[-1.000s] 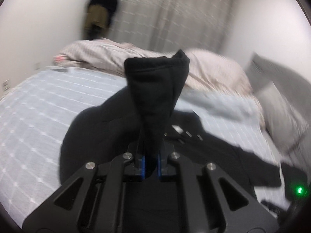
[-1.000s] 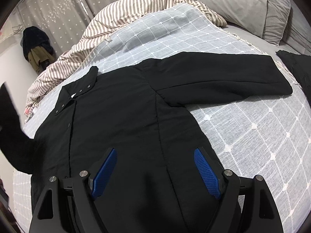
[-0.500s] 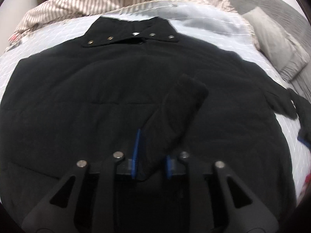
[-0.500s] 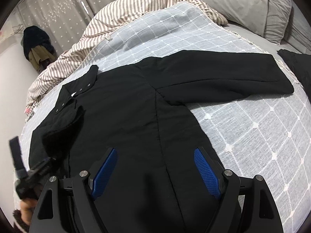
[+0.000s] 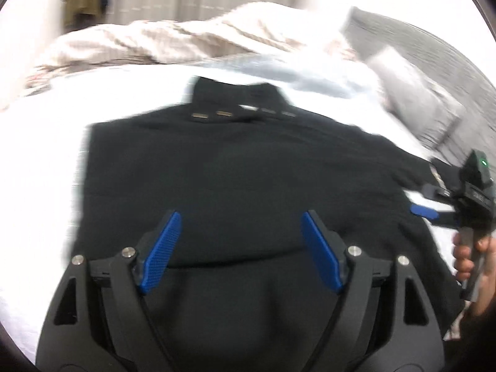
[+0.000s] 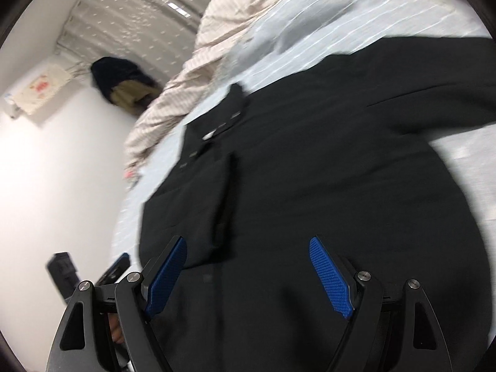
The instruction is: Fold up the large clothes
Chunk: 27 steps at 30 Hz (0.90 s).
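The black jacket [image 5: 241, 167] lies flat on the bed [image 5: 40, 161], and in my left camera I see its collar [image 5: 238, 102] at the far end, with little metal snaps in a row. My left gripper [image 5: 240, 248] hangs over the middle of the jacket. Its blue fingers [image 5: 161, 251] have just been opening and now stand wide apart with nothing between them. The folded sleeve is too dark and blurry for me to make out here. Far to the right I see my right gripper [image 5: 434, 204], held in a hand [image 5: 471, 254] near the edge of the jacket. Behind the jacket is a striped blanket [image 5: 161, 43], and a grey pillow [image 5: 412, 93] sits to the right.

In my right camera the picture is tilted and blurry. The jacket fills most of it. One sleeve [image 6: 220, 204] is folded in and lies on top of the jacket's body. The other sleeve [image 6: 434, 71] still sticks out to the right across the bed. My right gripper [image 6: 248, 276] is over the lower part of the jacket, its fingers [image 6: 331, 282] wide open and holding nothing. At the lower left I catch a bit of my left gripper [image 6: 93, 269]
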### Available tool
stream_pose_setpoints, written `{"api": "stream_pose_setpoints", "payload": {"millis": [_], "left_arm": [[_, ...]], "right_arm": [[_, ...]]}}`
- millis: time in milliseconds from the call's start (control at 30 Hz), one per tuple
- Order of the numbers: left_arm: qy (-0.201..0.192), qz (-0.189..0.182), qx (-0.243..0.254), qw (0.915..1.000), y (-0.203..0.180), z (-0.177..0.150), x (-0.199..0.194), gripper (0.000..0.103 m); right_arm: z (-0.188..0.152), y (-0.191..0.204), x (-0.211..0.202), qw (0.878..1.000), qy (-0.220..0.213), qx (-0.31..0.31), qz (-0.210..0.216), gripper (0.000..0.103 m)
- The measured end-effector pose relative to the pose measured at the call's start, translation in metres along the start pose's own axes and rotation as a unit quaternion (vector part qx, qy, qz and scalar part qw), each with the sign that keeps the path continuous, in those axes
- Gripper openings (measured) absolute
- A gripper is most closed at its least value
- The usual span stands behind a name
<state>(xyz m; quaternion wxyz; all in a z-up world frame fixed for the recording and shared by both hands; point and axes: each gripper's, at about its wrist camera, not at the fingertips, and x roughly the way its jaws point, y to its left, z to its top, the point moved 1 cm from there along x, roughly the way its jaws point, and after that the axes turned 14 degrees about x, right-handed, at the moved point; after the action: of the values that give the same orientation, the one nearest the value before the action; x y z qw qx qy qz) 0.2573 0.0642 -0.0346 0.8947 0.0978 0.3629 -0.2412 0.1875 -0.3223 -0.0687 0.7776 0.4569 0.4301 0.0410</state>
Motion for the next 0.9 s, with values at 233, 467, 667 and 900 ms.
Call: {"api": "stream_pose_setpoints", "payload": {"millis": [233,467,667,900], "left_arm": [[0.008,0.076,-0.101,0.9919,0.085,-0.026,0.007,0.072],[0.009,0.073,-0.115,0.9906,0.086,-0.048,0.035,0.051],[0.017,0.08,-0.116,0.9899,0.079,-0.057,0.053,0.051],[0.065,0.108,-0.08,0.9888,0.066,-0.048,0.052,0.074]], "right_arm": [[-0.015,0.038,0.107,0.997,0.041,-0.057,-0.036,0.054],[-0.015,0.09,0.115,0.986,-0.017,-0.159,-0.044,0.011],[-0.003,0.099,0.117,0.969,-0.057,-0.221,-0.092,0.011],[-0.006,0.049,0.135,0.966,-0.026,-0.198,-0.164,0.054]]}}
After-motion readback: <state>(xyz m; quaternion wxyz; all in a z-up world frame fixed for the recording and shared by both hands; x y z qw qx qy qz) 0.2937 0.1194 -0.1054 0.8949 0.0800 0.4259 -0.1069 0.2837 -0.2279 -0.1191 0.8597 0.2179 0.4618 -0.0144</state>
